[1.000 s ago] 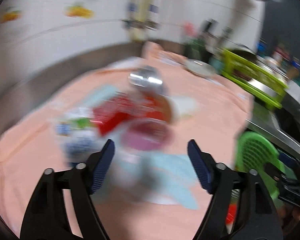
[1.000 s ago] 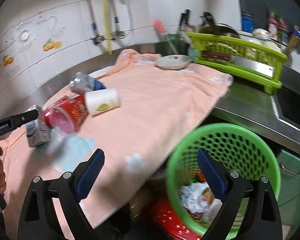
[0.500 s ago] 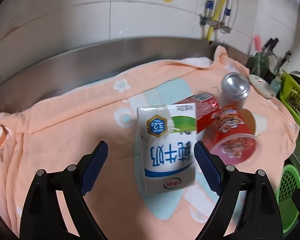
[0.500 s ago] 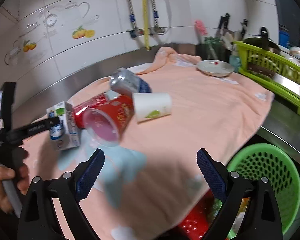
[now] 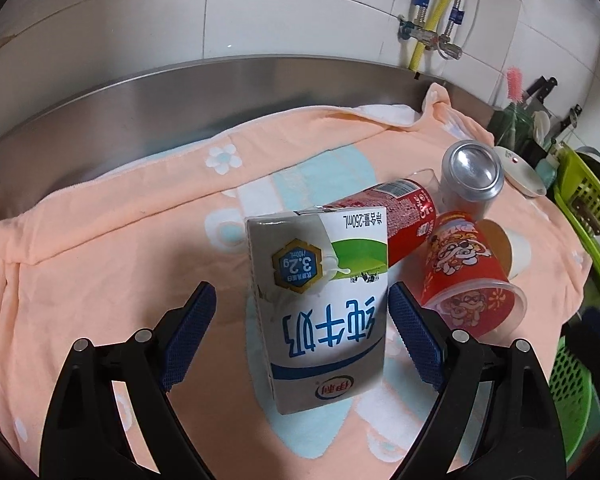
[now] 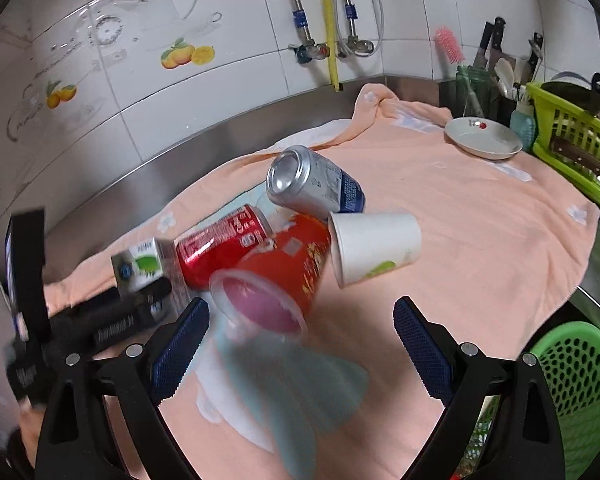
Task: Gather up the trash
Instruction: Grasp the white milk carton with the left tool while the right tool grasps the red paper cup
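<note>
A white milk carton (image 5: 320,304) lies on the peach towel (image 5: 100,248), between the open jaws of my left gripper (image 5: 300,336); the right finger looks close to its side. Behind it lie a red soda can (image 5: 400,216), a silver can (image 5: 470,174), a red printed cup (image 5: 468,276) and a white paper cup (image 5: 516,248). My right gripper (image 6: 300,344) is open and empty above the towel, in front of the red cup (image 6: 284,280), the white cup (image 6: 374,246), the red can (image 6: 224,244), the silver can (image 6: 312,184) and the carton (image 6: 144,268).
A green mesh basket (image 6: 580,392) stands below the counter edge at the right; it also shows in the left wrist view (image 5: 572,392). A white dish (image 6: 482,138) and a green dish rack (image 6: 572,136) sit at the far right. A steel backsplash (image 5: 140,104) runs behind the towel.
My left gripper has swung from the cups to the milk carton and moved closer, so the carton now sits between its jaws. My right gripper has turned from the basket toward the trash pile.
</note>
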